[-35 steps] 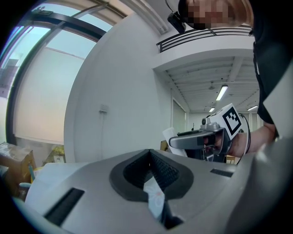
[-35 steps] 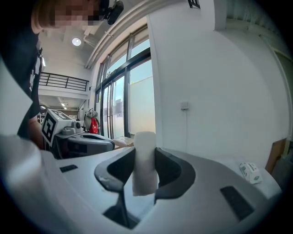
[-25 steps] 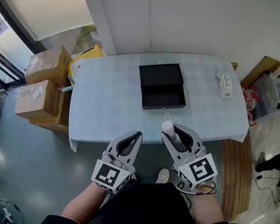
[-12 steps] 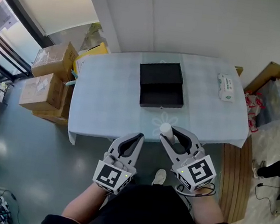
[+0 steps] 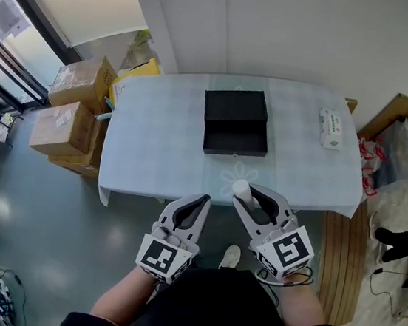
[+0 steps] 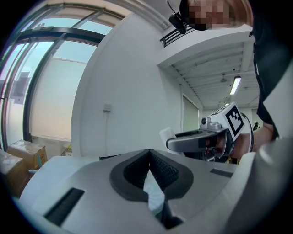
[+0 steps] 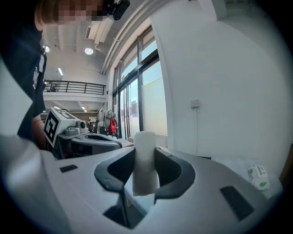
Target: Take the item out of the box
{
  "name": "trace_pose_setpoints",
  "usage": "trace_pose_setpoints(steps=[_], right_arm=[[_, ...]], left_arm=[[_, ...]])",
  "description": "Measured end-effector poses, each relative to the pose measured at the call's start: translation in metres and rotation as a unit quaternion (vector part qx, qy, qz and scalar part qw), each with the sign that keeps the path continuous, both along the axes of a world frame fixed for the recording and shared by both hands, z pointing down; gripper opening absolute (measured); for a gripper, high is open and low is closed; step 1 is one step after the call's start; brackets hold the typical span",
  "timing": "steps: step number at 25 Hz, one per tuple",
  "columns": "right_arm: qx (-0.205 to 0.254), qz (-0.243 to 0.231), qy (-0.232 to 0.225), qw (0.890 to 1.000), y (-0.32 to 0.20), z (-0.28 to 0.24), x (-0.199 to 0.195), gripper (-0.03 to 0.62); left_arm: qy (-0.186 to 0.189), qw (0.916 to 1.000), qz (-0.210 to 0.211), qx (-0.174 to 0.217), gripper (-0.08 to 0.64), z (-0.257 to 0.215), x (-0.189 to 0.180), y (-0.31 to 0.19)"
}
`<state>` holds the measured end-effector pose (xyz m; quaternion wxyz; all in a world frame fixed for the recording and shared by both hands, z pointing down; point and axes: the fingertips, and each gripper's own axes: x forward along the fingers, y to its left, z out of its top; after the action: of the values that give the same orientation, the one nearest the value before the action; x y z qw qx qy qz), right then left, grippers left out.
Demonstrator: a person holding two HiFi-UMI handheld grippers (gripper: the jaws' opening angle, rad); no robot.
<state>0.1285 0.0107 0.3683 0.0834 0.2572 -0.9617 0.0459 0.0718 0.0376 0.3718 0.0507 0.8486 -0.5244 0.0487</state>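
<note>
An open black box (image 5: 235,122) sits on the table (image 5: 154,144), its lid lying flat behind the tray. My right gripper (image 5: 248,196) is shut on a white cylinder (image 5: 242,190), held upright between its jaws in front of the table's near edge; the white cylinder (image 7: 145,162) stands clamped between the dark pads in the right gripper view. My left gripper (image 5: 197,201) is shut with nothing in it, held below the near edge, left of the right one. In the left gripper view its pads (image 6: 158,169) meet, and the right gripper (image 6: 199,139) shows beyond.
A white packet (image 5: 332,128) lies at the table's right end. Cardboard boxes (image 5: 67,114) are stacked on the floor to the left, beside a yellow item (image 5: 138,71). A wooden board (image 5: 345,248) and clutter lie on the right. A wall runs behind the table.
Both grippers stay where they were, the right one still holding the cylinder. The head view has shifted slightly, so the table sits a little differently in frame.
</note>
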Motion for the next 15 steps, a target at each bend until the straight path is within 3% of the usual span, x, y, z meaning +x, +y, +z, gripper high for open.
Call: trace_pose_setpoints(steps=[15], right_arm=[[0.001, 0.005, -0.004, 1.0, -0.0019, -0.0005, 0.0049, 0.135]], left_arm=[[-0.004, 1.0, 0.005, 0.001, 0.002, -0.0023, 0.0051, -0.0033]])
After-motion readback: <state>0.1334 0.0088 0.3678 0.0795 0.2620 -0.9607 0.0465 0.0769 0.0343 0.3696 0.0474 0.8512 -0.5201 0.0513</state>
